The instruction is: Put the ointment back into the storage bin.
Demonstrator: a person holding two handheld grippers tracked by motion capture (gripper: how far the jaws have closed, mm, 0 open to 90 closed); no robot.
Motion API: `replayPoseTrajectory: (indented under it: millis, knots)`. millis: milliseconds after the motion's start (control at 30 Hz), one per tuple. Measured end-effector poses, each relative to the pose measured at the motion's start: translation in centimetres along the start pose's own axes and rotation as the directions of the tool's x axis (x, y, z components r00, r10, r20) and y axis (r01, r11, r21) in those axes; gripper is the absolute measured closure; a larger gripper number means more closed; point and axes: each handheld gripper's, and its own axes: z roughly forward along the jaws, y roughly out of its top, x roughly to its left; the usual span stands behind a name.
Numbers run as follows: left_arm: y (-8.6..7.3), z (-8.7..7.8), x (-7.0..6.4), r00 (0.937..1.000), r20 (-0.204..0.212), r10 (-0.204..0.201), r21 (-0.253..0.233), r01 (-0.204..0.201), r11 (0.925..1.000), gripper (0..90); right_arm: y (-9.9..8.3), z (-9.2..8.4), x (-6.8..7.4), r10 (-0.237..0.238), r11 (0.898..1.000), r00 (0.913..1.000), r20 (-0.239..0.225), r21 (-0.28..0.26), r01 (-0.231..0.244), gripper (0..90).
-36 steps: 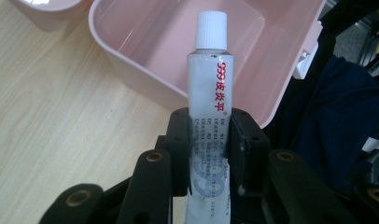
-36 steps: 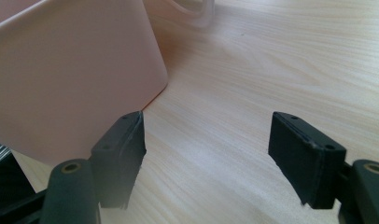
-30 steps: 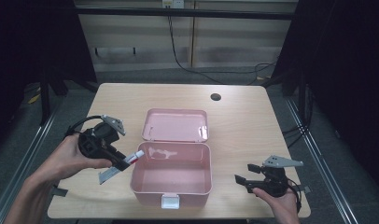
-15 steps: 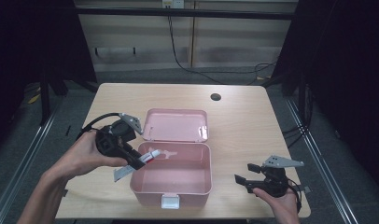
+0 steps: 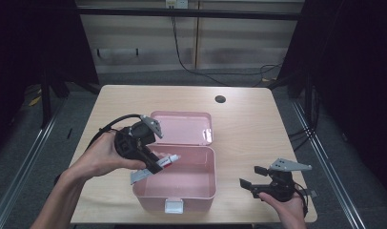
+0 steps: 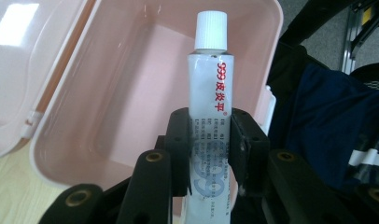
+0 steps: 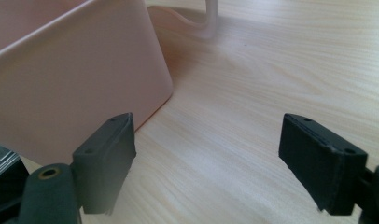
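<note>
white-capped translucent ointment tube (image 6: 210,107): we hold it clamped mid-body in the left hand-held gripper (image 5: 151,160), cap over the open pink plastic box (image 5: 201,191) on the bench (image 5: 239,124). right hand-held gripper (image 5: 251,183) rests wide open, empty. risk: a squeezed soft tube may slip, landing outside the box.

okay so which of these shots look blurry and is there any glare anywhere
Left gripper view: glare patch on the pink box's open lid; tube sharp, jaws near the lens soft. Right gripper view: jaws slightly blurred, table grain clear. High view: dark surroundings, table evenly lit.
</note>
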Motion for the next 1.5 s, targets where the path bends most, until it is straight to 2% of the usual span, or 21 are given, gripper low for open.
replayPoseTrajectory:
  millis: [100, 267, 333, 400, 600, 700, 833, 867, 900, 967, 1167, 1300, 1367, 1500]
  knots:
    - [0.5, 0.6, -0.1, 1.0000, -0.001, -0.005, 0.010, 0.005, 0.9999, 70.8, 0.0, 0.0, 0.1, -0.008, 1.000, 0.9999, -0.007, -0.004, 0.008, 17.0]
    - [1.5, 1.1, -0.3, 0.9998, 0.005, 0.021, 0.034, -0.022, 0.9992, 70.8, 0.1, 0.0, 0.1, -0.007, 1.000, 0.9999, -0.012, 0.001, 0.007, 16.8]
    - [1.8, 1.3, -0.3, 0.9998, 0.006, 0.020, 0.034, -0.020, 0.9992, 70.8, 0.0, 0.0, 0.1, 0.000, 1.000, 1.0000, -0.009, 0.003, 0.000, 16.8]
    - [2.2, 1.9, -0.3, 0.9996, -0.010, 0.027, 0.045, -0.027, 0.9986, 70.8, 0.0, 0.0, 0.1, 0.001, 1.000, 1.0000, -0.007, 0.002, -0.001, 16.8]
    - [3.1, 3.0, -0.3, 0.9988, 0.013, 0.048, 0.061, -0.048, 0.9970, 70.8, 0.0, 0.1, 0.1, 0.003, 1.000, 1.0000, -0.008, 0.006, -0.003, 16.9]
    - [3.3, 3.7, -0.4, 0.9984, 0.010, 0.056, 0.068, -0.057, 0.9960, 70.8, 0.0, 0.0, 0.1, 0.003, 1.000, 0.9999, -0.011, 0.003, -0.003, 16.8]
    - [3.5, 4.5, -0.4, 0.9960, 0.035, 0.082, 0.093, -0.085, 0.9920, 70.8, 0.0, 0.0, 0.1, 0.001, 1.000, 0.9999, -0.014, 0.003, -0.001, 16.8]
    - [3.5, 4.8, -0.5, 0.9969, 0.028, 0.073, 0.088, -0.076, 0.9932, 70.8, 0.0, 0.0, 0.1, 0.000, 1.000, 0.9999, -0.015, 0.001, 0.000, 16.7]
    - [3.6, 5.0, -0.4, 0.9963, 0.037, 0.077, 0.110, -0.081, 0.9907, 70.8, 0.0, 0.0, 0.1, -0.002, 1.000, 0.9999, -0.015, 0.001, 0.002, 16.7]
    - [3.6, 5.4, -0.5, 0.9962, 0.046, 0.074, 0.120, -0.079, 0.9897, 70.8, 0.0, 0.0, 0.1, -0.003, 1.000, 0.9999, -0.014, 0.002, 0.003, 16.7]
    - [3.6, 6.2, -0.6, 0.9958, 0.042, 0.081, 0.115, -0.086, 0.9896, 70.8, 0.0, 0.1, 0.1, -0.005, 1.000, 0.9999, -0.013, 0.002, 0.005, 16.7]
    - [3.7, 7.2, -0.7, 0.9948, 0.056, 0.084, 0.143, -0.092, 0.9854, 70.8, 0.0, 0.1, 0.1, -0.007, 1.000, 0.9999, -0.012, 0.003, 0.007, 16.7]
    - [3.7, 7.6, -0.6, 0.9953, 0.050, 0.083, 0.141, -0.089, 0.9859, 70.8, 0.1, 0.0, 0.1, -0.003, 1.000, 0.9999, -0.013, 0.003, 0.003, 16.7]
    - [3.8, 8.6, -0.6, 0.9942, 0.057, 0.091, 0.170, -0.099, 0.9804, 70.8, 0.0, 0.0, 0.1, -0.005, 1.000, 0.9999, -0.015, 0.003, 0.005, 16.7]
